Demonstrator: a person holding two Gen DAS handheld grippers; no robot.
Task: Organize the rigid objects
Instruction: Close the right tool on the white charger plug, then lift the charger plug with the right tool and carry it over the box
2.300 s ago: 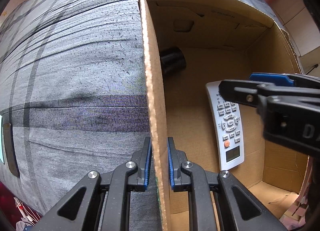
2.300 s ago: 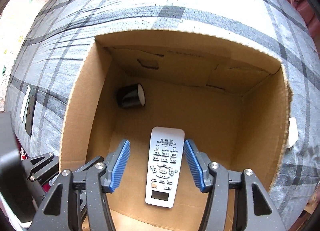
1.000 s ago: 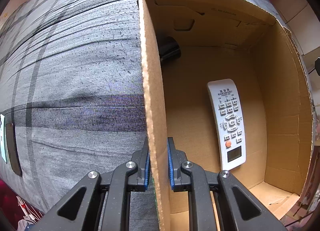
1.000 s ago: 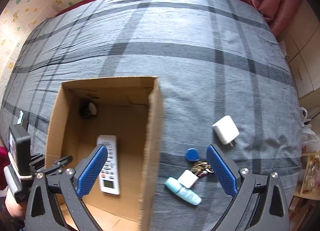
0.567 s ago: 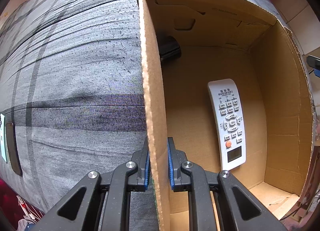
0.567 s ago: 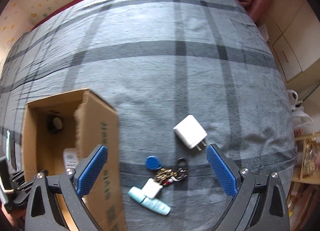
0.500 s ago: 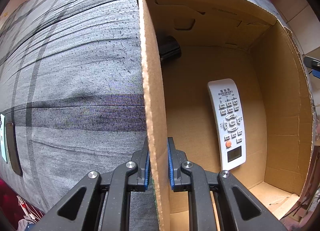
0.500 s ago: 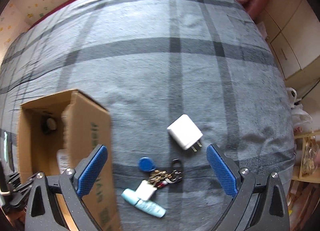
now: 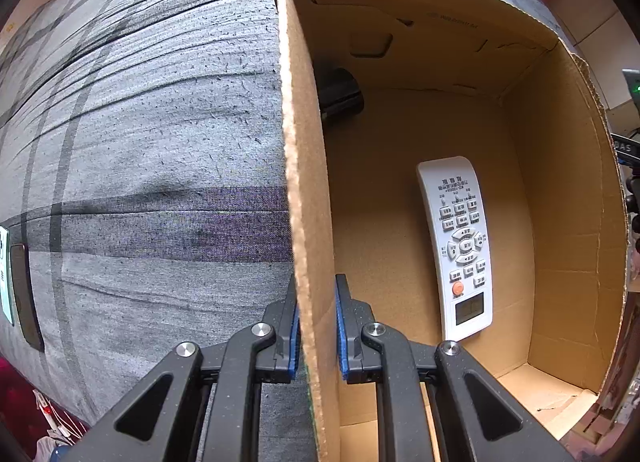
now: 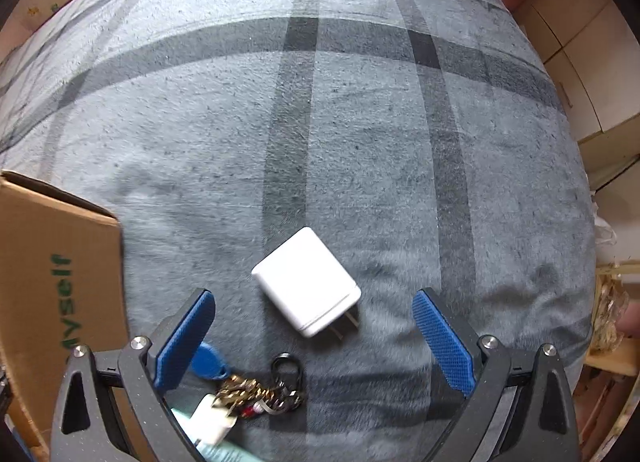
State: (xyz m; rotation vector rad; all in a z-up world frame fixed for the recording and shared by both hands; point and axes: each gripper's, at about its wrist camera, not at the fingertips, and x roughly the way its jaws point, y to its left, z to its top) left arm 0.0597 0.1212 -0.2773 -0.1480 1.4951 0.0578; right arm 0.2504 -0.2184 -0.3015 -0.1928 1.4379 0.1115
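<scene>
Grey plaid bedding [image 10: 360, 134], soft and lightly creased with darker crossing bands, covers the whole surface under both grippers. Ahead of the wide-open right gripper [image 10: 314, 342] and between its blue ribbed pads lies a smooth white charger block [image 10: 306, 280], its two metal prongs pointing back toward the gripper. Closer in, by the left pad, sit a blue oval key fob [image 10: 208, 360], a jumble of metal keys [image 10: 256, 392] on a black clip, and a pale tube, partly hidden. To its left stands the cardboard box [image 10: 52, 262]. The left gripper [image 9: 316, 326] is clamped on that box's corrugated wall [image 9: 304, 166]; to its right, inside, a white remote [image 9: 460, 238] lies flat, with a dark cylinder [image 9: 340, 96] in the far corner.
</scene>
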